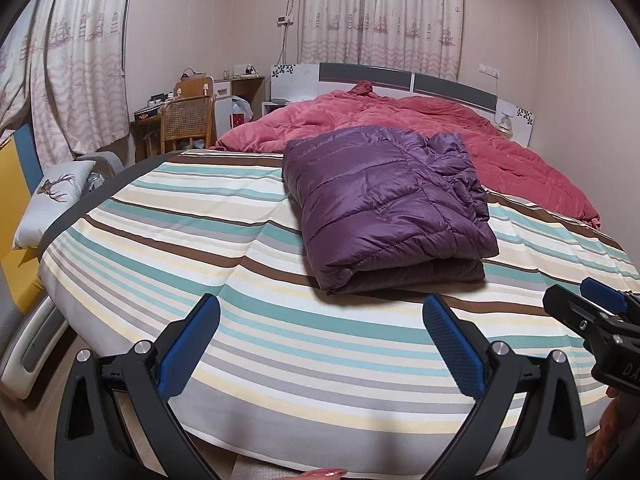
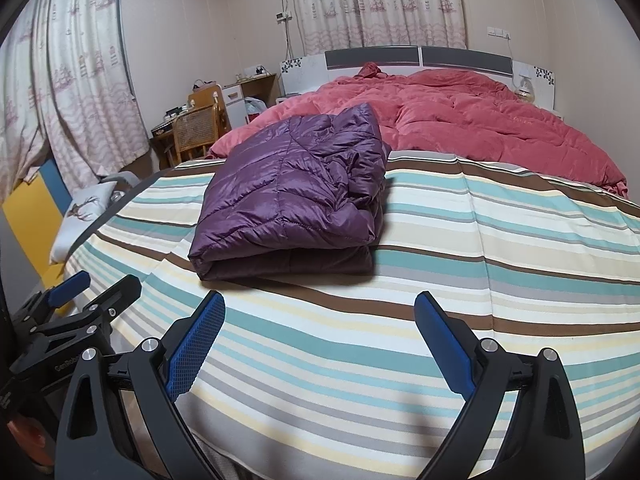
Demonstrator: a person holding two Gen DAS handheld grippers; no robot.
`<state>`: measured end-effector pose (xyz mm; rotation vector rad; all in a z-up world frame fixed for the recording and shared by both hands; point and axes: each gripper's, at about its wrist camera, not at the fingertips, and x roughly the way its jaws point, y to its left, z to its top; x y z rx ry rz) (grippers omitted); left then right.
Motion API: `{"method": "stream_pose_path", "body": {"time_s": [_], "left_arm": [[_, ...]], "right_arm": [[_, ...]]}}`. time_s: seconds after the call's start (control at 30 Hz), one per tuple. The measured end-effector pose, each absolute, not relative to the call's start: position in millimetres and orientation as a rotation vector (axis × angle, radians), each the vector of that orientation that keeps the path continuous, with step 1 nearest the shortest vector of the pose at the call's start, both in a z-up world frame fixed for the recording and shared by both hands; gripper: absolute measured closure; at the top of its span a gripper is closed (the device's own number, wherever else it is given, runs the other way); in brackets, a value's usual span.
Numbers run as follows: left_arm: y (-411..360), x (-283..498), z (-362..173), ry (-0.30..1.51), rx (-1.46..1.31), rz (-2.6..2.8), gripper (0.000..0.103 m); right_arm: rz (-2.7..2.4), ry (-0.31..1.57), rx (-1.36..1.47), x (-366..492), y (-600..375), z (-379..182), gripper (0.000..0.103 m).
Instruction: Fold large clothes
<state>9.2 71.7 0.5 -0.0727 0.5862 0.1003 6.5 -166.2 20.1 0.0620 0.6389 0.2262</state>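
While my left gripper gapes empty at bottom centre, the folded purple down jacket lies mid-frame on the striped sheet, bare stripes between. From my right gripper, likewise spread, the jacket sits centre-left, well apart.

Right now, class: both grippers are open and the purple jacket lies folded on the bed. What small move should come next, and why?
Probably none but easing both grippers back. The jacket already lies folded on the striped sheet; the left gripper and right gripper are open, holding nothing.
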Motion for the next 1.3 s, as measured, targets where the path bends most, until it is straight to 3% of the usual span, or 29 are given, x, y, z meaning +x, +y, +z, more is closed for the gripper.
{"method": "stream_pose_path", "body": {"time_s": [1.3], "left_arm": [[58,4,0,0.591,-0.029,0.04,0.002]], "right_arm": [[0.229,0.654,0.068,6,-165,18,0.008]]}}
